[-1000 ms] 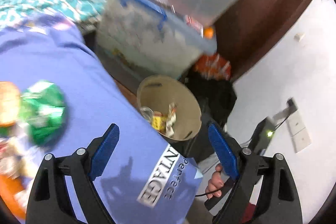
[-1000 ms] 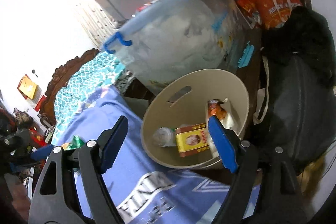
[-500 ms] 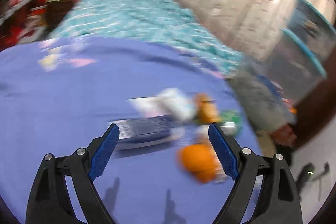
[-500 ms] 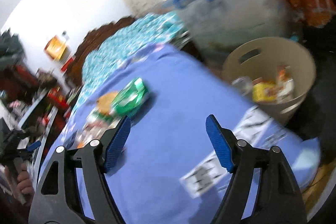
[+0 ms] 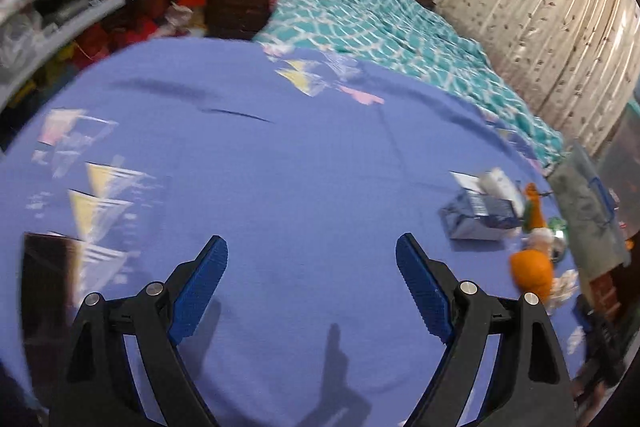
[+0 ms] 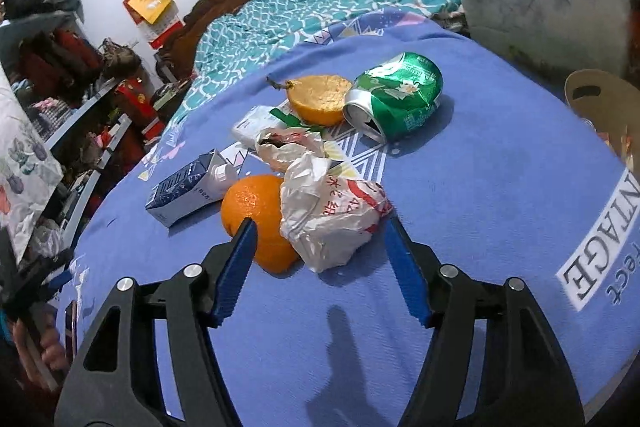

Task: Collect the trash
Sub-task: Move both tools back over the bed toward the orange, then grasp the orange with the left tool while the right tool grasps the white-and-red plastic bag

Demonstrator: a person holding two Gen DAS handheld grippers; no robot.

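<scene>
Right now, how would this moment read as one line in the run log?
task: collect trash | right gripper: open, around crumpled plastic bag | left gripper: open, empty | bin: far right

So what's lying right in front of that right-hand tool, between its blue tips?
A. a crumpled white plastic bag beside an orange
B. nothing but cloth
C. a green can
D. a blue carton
A: the right tool is open, with the crumpled white plastic bag and the orange just beyond its tips.

Blue bedspread (image 6: 480,187), crushed can (image 6: 396,95), orange (image 6: 256,215)
</scene>
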